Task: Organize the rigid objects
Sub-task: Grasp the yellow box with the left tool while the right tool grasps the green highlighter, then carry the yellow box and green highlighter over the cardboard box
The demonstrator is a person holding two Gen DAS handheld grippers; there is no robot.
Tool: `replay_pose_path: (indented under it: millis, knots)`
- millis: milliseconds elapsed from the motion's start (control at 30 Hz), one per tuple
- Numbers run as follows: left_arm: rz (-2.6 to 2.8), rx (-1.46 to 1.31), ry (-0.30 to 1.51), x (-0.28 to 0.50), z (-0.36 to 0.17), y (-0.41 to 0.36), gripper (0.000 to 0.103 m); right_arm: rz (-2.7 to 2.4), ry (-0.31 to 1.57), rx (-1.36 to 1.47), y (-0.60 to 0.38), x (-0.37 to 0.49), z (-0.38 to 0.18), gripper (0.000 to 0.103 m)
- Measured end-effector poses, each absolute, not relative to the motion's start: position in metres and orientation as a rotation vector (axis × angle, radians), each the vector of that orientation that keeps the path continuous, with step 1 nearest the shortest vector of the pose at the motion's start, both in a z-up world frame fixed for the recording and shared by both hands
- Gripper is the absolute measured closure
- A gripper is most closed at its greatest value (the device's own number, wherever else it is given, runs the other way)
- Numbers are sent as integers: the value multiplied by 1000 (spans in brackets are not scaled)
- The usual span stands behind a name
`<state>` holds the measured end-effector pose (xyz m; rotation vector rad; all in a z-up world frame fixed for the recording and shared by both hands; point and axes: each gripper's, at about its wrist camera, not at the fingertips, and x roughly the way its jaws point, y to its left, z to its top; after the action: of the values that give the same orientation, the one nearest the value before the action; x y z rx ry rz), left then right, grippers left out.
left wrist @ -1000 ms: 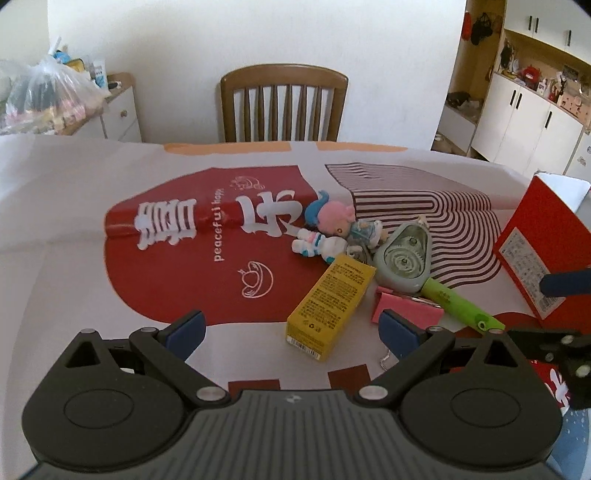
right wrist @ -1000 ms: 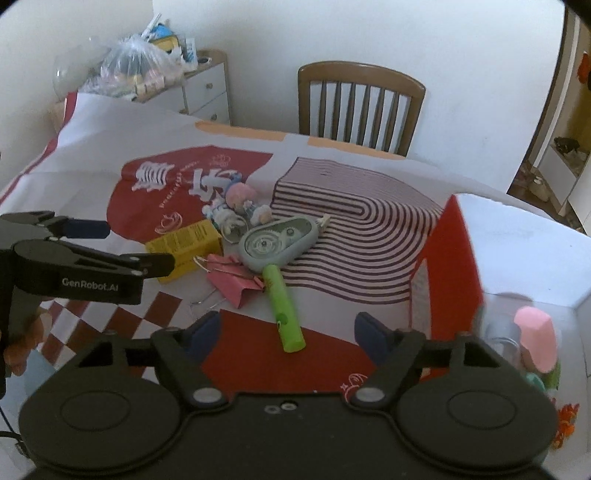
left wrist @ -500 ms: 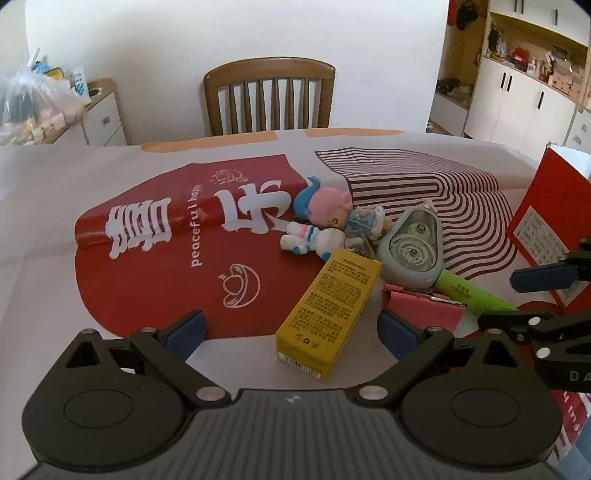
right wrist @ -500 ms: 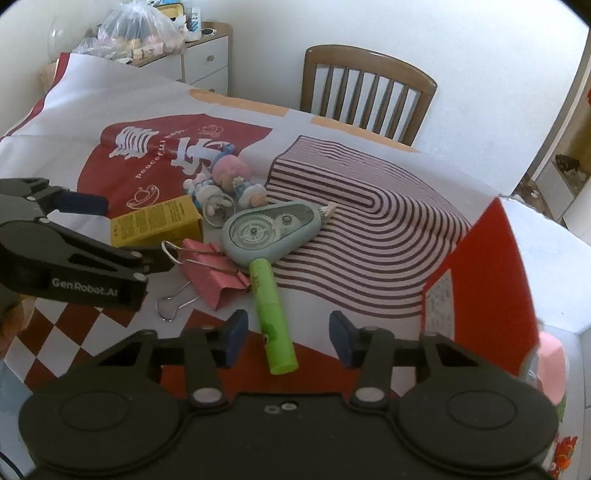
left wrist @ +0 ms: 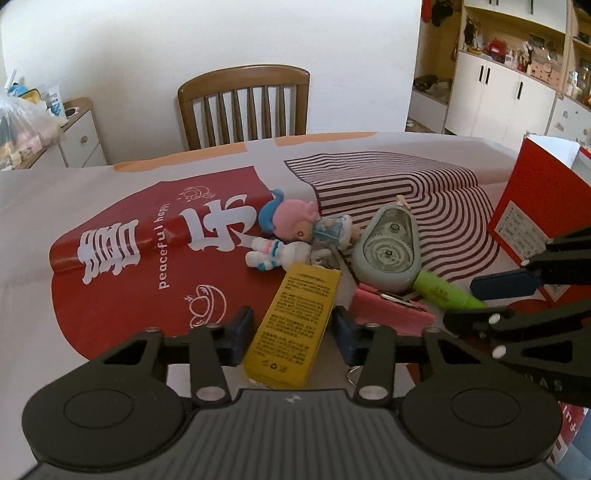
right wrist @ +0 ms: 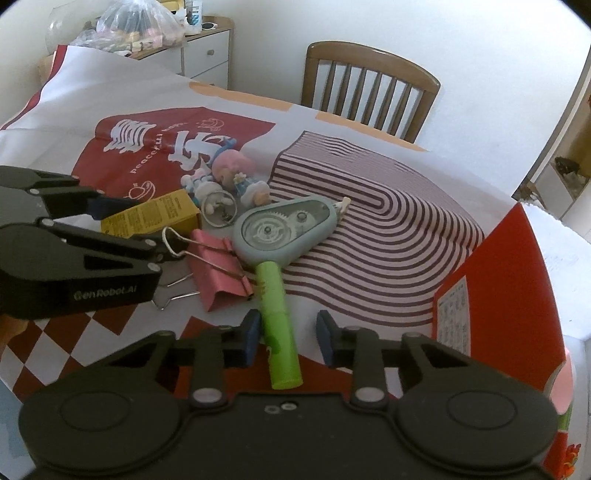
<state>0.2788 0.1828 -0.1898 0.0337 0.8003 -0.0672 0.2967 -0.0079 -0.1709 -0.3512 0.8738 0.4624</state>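
A yellow box lies on the printed cloth, its near end between the fingers of my left gripper, which stand close on both sides of it; contact is unclear. The box also shows in the right wrist view. My right gripper is partly open around a green marker; its left pad is near the marker, its right pad apart. Beside them lie a pink binder clip, a grey-green correction tape, a pink-haired doll and a small white figure.
A red box stands open at the right, with pink items inside. A wooden chair is behind the table. A cabinet with a plastic bag stands at the far left. White cupboards are at the far right.
Both grippers moved forward and down toward the pile. The left fingers narrowed around the yellow box; the right fingers narrowed around the green marker.
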Motion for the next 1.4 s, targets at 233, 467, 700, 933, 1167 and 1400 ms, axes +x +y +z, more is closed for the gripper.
replay_pose_path:
  millis: [233, 467, 700, 933, 1167, 1400]
  knots:
    - [-44, 1, 817, 276, -187, 184, 72, 424, 882, -308, -13, 297, -167, 88]
    - [-29, -68, 847, 266, -184, 192, 72, 403, 905, -230, -23, 287, -161, 88]
    - [-3, -106, 850, 246, -173, 197, 72, 403, 910, -154, -35, 269, -145, 88]
    - [-5, -127, 848, 222, -149, 191, 72, 423, 906, -86, -45, 247, -124, 88]
    - [-27, -125, 842, 202, -118, 176, 72, 444, 877, -42, -57, 227, -96, 88]
    - [-87, -111, 808, 189, -85, 149, 72, 461, 827, -23, -75, 210, -70, 88]
